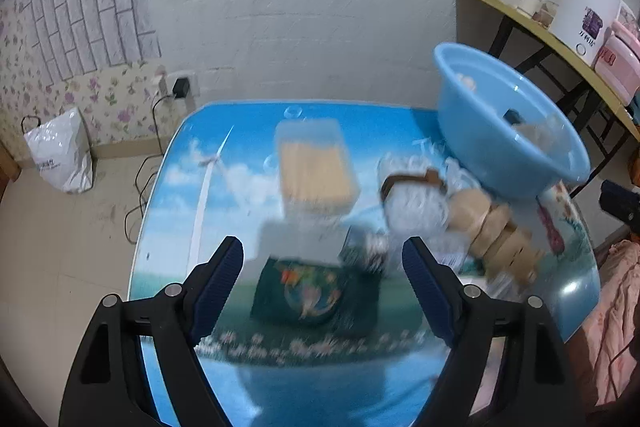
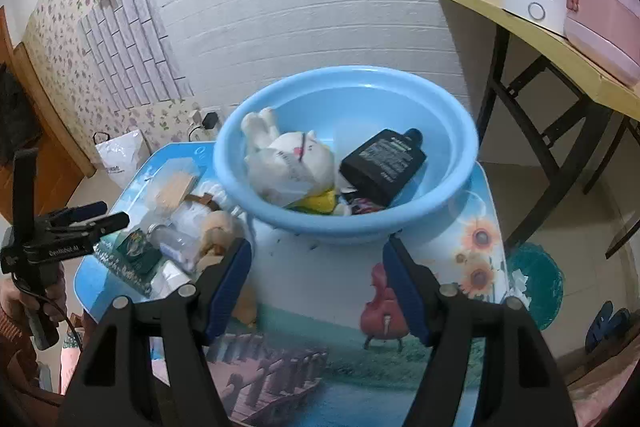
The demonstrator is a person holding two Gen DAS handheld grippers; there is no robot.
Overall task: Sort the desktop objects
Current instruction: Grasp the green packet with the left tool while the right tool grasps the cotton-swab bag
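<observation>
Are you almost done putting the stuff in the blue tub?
Partly. Done: a plush cat and a black bottle already lie in the tub. In hand: nothing; the left tool and right tool are both empty, jaws apart. Left: a clear box of sticks, a green box, a wooden toy and some other bits on the table.

The left tongs (image 1: 322, 255) stand wide apart with nothing between them, above a dark green packet (image 1: 316, 295) on the tabletop (image 1: 180, 187). Beyond lies a clear box (image 1: 316, 167) of pale sticks. To the right are a blurred wooden stack (image 1: 492, 231) and a brown strap (image 1: 412, 181), beside the blue basin (image 1: 508, 119).
</observation>
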